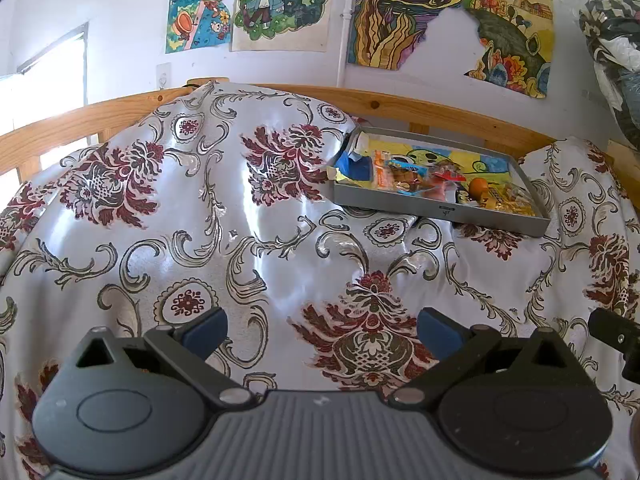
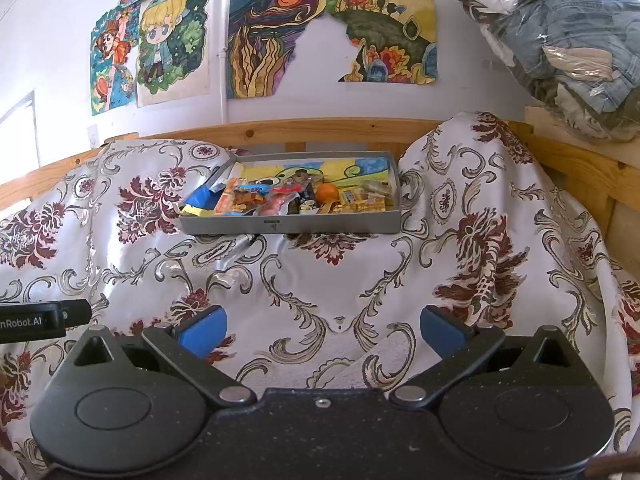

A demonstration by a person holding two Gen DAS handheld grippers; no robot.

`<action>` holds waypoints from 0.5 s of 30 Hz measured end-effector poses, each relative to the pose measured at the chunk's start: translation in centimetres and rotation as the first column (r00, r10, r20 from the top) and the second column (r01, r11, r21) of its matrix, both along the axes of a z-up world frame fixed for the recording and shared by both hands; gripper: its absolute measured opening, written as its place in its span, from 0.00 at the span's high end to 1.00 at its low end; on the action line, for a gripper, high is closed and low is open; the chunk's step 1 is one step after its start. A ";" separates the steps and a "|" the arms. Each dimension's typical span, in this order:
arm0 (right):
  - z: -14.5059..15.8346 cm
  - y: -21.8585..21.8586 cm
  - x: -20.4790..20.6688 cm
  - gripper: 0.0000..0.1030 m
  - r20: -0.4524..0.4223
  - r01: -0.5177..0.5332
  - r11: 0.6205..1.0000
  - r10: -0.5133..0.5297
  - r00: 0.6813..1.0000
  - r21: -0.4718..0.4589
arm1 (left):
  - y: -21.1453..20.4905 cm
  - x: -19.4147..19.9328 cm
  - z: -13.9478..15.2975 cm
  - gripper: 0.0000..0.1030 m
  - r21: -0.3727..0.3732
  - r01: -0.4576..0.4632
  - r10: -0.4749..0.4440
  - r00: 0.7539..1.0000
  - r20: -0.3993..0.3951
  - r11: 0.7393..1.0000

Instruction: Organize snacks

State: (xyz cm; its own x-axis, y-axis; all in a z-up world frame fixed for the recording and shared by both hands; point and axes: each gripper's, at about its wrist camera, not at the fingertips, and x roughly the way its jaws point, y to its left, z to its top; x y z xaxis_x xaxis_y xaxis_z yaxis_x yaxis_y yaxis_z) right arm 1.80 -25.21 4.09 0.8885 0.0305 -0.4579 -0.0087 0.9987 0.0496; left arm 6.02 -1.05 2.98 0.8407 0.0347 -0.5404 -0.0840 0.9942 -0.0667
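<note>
Between both grippers' spread, empty fingers [image 2: 442, 330] and tray [image 2: 288, 225]: bare cloth [image 2: 320, 280].

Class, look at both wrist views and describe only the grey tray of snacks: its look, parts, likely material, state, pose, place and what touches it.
The grey tray is shallow and rectangular, with low straight walls and a small mark at the middle of its front wall; it looks like plastic or painted metal. A colourful drawing lines its floor. It lies open and roughly level on the patterned cloth, near the wooden rail, between two raised humps of cloth. Wrapped snacks and a small orange fruit crowd its front half. Neither gripper touches it.
</note>
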 end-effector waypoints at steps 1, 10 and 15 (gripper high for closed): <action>0.0 0.0 0.0 0.01 0.000 0.000 1.000 0.000 1.000 0.000 | 0.0 0.0 0.0 0.00 0.000 0.000 0.000 1.000 0.000 1.000; 0.1 0.0 0.0 0.01 -0.001 0.000 1.000 0.000 1.000 0.000 | 0.0 0.0 0.0 0.00 0.000 -0.001 0.001 1.000 0.000 1.000; -0.1 0.1 0.0 0.01 -0.002 -0.001 1.000 0.001 1.000 -0.001 | 0.0 0.0 0.0 0.00 0.000 -0.001 0.001 1.000 0.000 1.000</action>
